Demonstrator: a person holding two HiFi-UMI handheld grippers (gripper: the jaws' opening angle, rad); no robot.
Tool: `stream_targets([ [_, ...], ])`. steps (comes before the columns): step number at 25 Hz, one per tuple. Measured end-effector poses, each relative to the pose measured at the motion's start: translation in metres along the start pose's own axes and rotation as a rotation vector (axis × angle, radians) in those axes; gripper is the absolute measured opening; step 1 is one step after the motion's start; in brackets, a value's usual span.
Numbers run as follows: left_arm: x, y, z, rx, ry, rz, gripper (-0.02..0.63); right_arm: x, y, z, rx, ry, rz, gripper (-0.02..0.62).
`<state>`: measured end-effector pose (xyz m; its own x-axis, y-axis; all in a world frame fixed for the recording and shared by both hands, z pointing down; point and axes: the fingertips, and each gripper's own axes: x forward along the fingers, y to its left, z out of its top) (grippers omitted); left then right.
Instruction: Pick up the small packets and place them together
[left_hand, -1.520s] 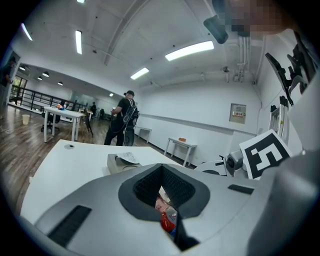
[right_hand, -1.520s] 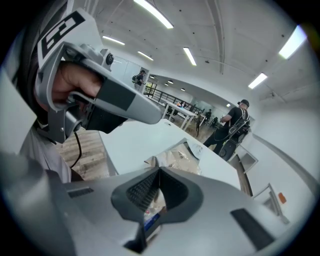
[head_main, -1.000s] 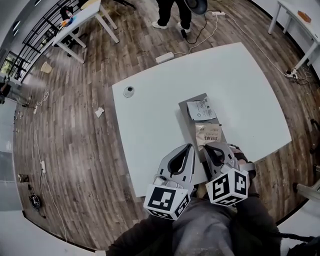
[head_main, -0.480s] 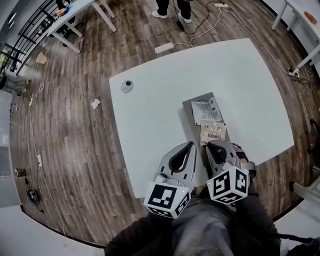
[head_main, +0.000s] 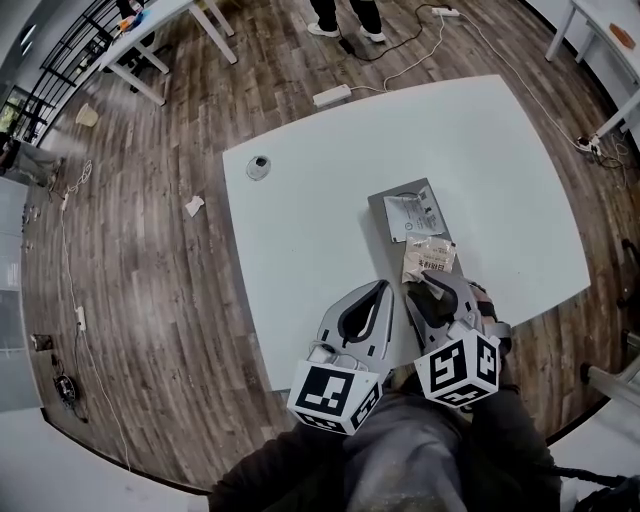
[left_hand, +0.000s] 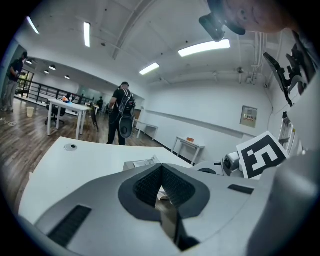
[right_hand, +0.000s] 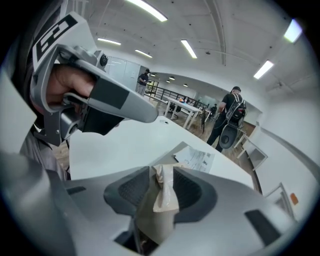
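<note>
Right tool (right_hand: 161, 186), clamped a moment ago, is opening its jaws. The tan packet (right_hand: 162, 200) stands loose between them, reaching ahead onto the grey tray (head_main: 385, 205) beside the white packet (head_main: 412, 215). Placement looks done. Left tool (left_hand: 160, 186) is closed, empty.

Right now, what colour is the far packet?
Far packet is white with dark print; head view shows it best.
</note>
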<state>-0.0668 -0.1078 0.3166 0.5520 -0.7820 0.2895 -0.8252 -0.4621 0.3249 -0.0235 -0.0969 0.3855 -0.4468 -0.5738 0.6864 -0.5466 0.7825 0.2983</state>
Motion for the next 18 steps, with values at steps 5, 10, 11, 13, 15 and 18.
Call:
stream_targets([
  [5,-0.013,-0.015,-0.006,0.017,-0.007,0.006,-0.005,-0.016,0.008,-0.009,0.002,-0.014,-0.027,0.137],
  [10,-0.03,-0.048,-0.008,0.039,-0.029,-0.011,-0.005,-0.054,0.017,-0.022,0.009,-0.024,-0.071,0.135],
  [11,-0.034,-0.055,-0.008,0.039,-0.036,-0.013,-0.005,-0.063,0.018,-0.026,0.012,-0.024,-0.086,0.135],
  [13,-0.042,-0.068,-0.01,0.042,-0.046,-0.02,-0.005,-0.082,0.02,-0.037,0.02,-0.018,-0.115,0.136],
  [15,-0.049,-0.08,-0.015,0.046,-0.05,-0.027,-0.005,-0.099,0.026,-0.051,0.032,-0.006,-0.135,0.137],
  [18,-0.061,-0.097,-0.027,0.043,-0.044,-0.034,-0.005,-0.118,0.041,-0.073,0.044,0.021,-0.144,0.135],
])
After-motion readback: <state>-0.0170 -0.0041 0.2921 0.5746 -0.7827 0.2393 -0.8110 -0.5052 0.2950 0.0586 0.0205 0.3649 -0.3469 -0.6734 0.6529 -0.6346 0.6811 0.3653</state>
